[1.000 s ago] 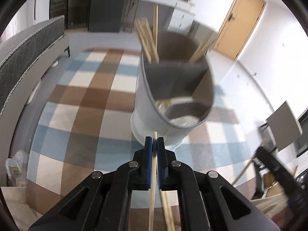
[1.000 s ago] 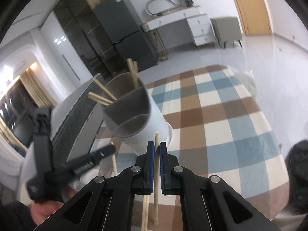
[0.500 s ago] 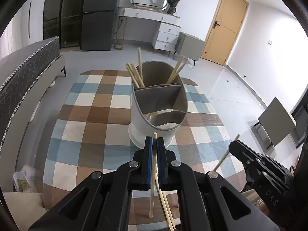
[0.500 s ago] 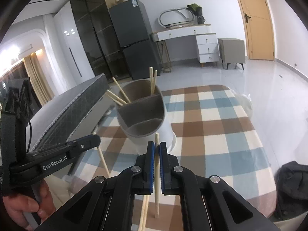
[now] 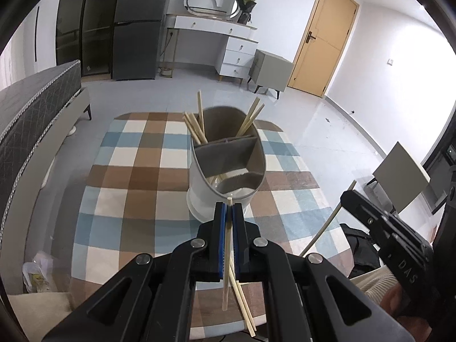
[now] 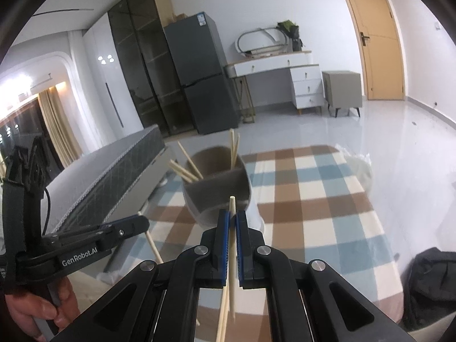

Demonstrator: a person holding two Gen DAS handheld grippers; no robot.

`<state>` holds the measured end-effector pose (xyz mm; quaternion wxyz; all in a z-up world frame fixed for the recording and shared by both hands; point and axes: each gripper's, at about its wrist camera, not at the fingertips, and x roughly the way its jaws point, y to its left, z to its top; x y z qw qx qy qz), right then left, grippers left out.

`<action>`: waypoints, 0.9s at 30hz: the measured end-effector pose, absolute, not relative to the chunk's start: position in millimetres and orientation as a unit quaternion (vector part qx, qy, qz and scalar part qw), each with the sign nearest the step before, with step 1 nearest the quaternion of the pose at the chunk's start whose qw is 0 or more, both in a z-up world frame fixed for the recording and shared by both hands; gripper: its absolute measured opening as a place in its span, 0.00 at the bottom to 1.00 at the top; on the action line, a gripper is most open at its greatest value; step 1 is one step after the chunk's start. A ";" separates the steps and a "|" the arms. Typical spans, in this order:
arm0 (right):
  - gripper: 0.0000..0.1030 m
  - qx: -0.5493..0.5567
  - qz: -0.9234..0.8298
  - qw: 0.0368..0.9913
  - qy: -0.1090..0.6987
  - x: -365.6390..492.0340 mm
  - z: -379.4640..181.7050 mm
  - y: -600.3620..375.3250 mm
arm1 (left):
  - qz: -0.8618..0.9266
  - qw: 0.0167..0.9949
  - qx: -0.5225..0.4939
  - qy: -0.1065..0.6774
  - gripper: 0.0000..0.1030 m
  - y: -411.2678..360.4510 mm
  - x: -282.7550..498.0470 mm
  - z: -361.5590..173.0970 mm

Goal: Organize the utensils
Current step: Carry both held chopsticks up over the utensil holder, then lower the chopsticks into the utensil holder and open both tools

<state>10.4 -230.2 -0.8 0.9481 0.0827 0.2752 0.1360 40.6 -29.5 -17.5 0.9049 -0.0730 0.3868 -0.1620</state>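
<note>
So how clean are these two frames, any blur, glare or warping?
Left wrist: sharp, strong fisheye bend, black corners; holder crisp. Right wrist: holder slightly soft, lamp glare at left edge, floor shiny; chopstick clear.

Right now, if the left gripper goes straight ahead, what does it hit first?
Likely the near rim of the utensil holder. The left gripper, shut on a chopstick, points at its front compartment; the gap is hard to judge.

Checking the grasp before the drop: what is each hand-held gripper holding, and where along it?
Each is shut on one wooden chopstick near its upper end, tip just past the pads: left hand-held gripper, chopstick; right hand-held gripper, chopstick.
</note>
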 end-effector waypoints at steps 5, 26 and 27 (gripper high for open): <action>0.04 0.076 0.138 0.955 0.253 15.6 18.6 -232.4 | -0.176 0.912 -0.080 0.362 0.00 -27.3 42.6 7.7; 0.04 0.020 0.174 0.969 0.174 110.2 121.8 -204.5 | -0.189 0.928 -0.156 0.280 0.00 -7.7 129.4 110.7; 0.04 0.015 0.177 0.969 0.172 116.9 123.8 -200.2 | -0.187 0.929 -0.159 0.279 0.00 -5.5 133.5 111.1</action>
